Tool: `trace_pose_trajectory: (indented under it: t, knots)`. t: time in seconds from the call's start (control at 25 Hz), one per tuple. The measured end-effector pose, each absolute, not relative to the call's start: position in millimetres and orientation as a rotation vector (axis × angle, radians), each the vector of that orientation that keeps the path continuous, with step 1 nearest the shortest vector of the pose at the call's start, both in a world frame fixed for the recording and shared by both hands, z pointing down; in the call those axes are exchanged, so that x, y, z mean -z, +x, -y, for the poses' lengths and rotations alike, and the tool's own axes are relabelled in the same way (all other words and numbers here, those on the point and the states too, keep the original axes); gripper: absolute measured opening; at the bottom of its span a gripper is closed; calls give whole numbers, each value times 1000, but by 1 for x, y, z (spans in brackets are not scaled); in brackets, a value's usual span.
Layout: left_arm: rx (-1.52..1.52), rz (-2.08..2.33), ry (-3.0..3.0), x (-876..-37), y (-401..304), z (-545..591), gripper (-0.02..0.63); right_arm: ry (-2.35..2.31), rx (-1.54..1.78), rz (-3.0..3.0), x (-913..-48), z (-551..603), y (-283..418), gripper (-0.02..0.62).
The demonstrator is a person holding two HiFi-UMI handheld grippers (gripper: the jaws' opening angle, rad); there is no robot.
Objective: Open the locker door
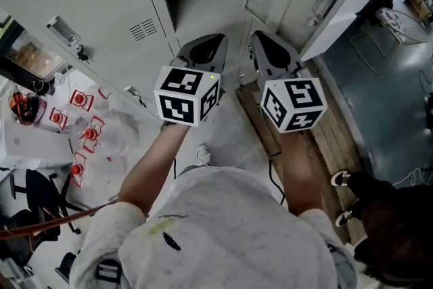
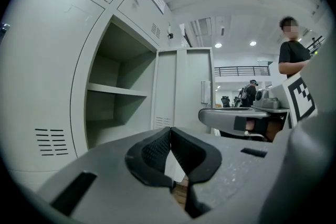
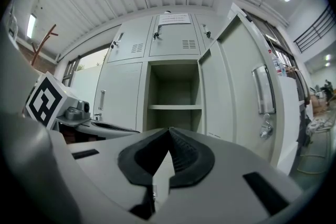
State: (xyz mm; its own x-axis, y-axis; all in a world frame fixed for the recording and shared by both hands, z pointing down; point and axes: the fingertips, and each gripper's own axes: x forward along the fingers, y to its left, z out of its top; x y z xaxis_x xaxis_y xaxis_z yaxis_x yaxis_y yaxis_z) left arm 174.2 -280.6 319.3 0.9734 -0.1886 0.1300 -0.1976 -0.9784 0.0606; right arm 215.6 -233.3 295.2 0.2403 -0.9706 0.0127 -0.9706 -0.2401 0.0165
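— How many tools are there, and how do they stand?
— Two. The left tool (image 2: 170,131) has its ribbed black pads pressed together with nothing between them. The right tool (image 3: 169,131) is the same, closed tight and empty. Each carries one white cube with black square markers, so two in all: the left cube (image 1: 187,95) and the right cube (image 1: 293,103).
— And the locker door?
— The grey metal locker door (image 3: 233,92) stands swung wide open. In the right gripper view it is to the right of its compartment and apart from both tools. One long metal handle (image 3: 262,89) shows on it.
— What is behind it?
— One open grey compartment (image 3: 173,81) with a single shelf (image 3: 174,107) across it. Both tools point toward it.
— Any writing?
— One white paper sheet (image 3: 173,19) is stuck at the top of a closed locker above, but its print is too small to read. Two closed upper doors (image 3: 176,39) each show one block of vent slots. The cubes bear only patterns, no letters.
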Motion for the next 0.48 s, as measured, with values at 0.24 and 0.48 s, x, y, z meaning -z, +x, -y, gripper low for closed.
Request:
trace_pose_trajectory:
  t: [0.24, 0.48]
  knots:
    - [-202, 310, 3041, -322, 169, 280, 8, 2448, -3, 1934, -297, 233, 211, 3]
    - [-211, 314, 3037, -323, 171, 277, 8, 2442, -7, 1935, -297, 232, 212, 3]
